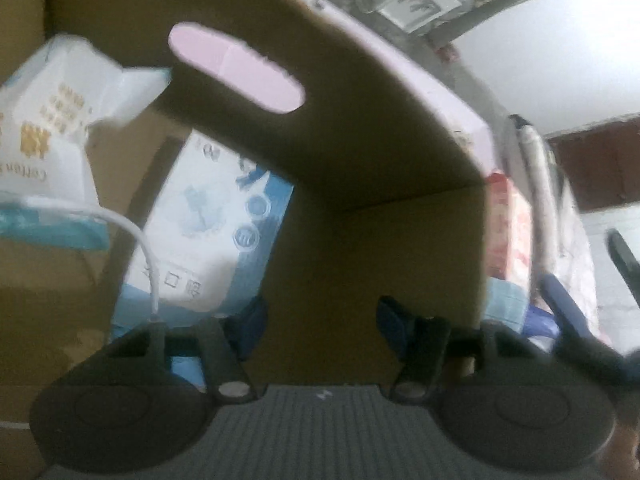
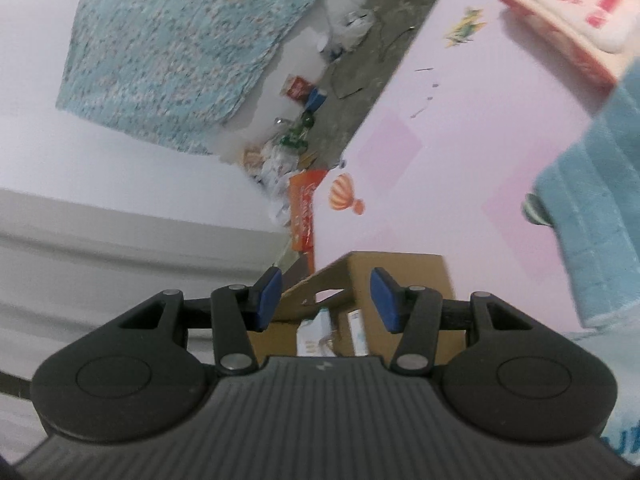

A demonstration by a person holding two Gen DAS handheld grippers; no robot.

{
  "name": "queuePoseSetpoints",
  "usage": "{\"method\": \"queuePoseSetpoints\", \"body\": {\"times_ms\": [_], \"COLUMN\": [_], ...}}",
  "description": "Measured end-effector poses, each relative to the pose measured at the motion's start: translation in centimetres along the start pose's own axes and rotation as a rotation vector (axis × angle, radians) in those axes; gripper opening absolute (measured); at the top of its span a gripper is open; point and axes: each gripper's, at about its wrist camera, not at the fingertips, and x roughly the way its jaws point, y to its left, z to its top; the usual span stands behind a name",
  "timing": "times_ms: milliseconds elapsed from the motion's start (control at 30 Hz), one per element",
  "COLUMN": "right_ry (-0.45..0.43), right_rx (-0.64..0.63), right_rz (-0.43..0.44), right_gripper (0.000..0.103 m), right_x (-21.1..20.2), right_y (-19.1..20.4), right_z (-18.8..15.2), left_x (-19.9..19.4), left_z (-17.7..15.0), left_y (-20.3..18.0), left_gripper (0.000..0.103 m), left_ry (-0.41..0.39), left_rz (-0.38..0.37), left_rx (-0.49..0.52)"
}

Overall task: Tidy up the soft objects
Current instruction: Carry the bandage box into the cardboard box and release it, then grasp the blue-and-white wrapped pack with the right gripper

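In the left wrist view I look down into a brown cardboard box (image 1: 360, 128) with a handle hole in its wall. A blue-and-white tissue pack (image 1: 208, 224) lies inside, and a white pack with gold print (image 1: 48, 128) leans at the left. My left gripper (image 1: 322, 328) is inside the box, open, with nothing between its blue pads. In the right wrist view my right gripper (image 2: 326, 300) is open and empty, held above the pink table (image 2: 460, 128) and pointing at the same box (image 2: 400, 276). A light blue towel (image 2: 592, 208) hangs at the right.
A red-and-white soft pack (image 2: 568, 12) lies at the far end of the table and also shows beside the box (image 1: 508, 232). A white cable (image 1: 136, 240) runs over the left gripper. Floor clutter (image 2: 296, 136) and a patterned cloth (image 2: 172, 48) lie beyond the table edge.
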Motion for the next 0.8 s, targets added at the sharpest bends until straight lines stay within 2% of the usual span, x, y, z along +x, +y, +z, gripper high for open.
{"method": "queuePoseSetpoints", "body": {"times_ms": [133,333,400,500,600,700,800], "right_ry": [-0.01,-0.016,-0.021,-0.031,-0.039,-0.049,-0.049], "right_rx": [0.023,0.037,0.043,0.056,0.093,0.124,0.145], "right_rz": [-0.014,-0.026,-0.029,-0.015,0.023,0.054,0.064], "right_gripper": [0.049,0.05,0.05,0.054,0.06,0.067,0.067], "right_x": [-0.8,-1.8,-2.2,-3.0,-4.0,-5.2,-6.6], "right_y": [-1.6,-3.2,-3.7,-4.7,-6.1,-7.6,-9.0], "right_z": [0.0,0.1,-0.1,-0.3,-0.9,-1.5,-2.0], "left_x": [0.6,0.1,-0.4,-1.7,-3.6,-6.2,-8.7], "left_z": [0.1,0.4,0.1,-0.6,-1.7,-2.7,-3.6], "left_y": [0.2,0.3,-0.1,-1.2,-2.5,-4.4,-7.2], "left_gripper": [0.061,0.063,0.07,0.076,0.079,0.081,0.081], "left_ry": [-0.033,-0.083,-0.108,-0.146,-0.2,-0.27,-0.343], "left_rz": [0.085,0.096,0.088,0.094,0.108,0.146,0.188], "left_rx": [0.025,0.0,-0.005,0.007,0.015,0.031,0.075]}}
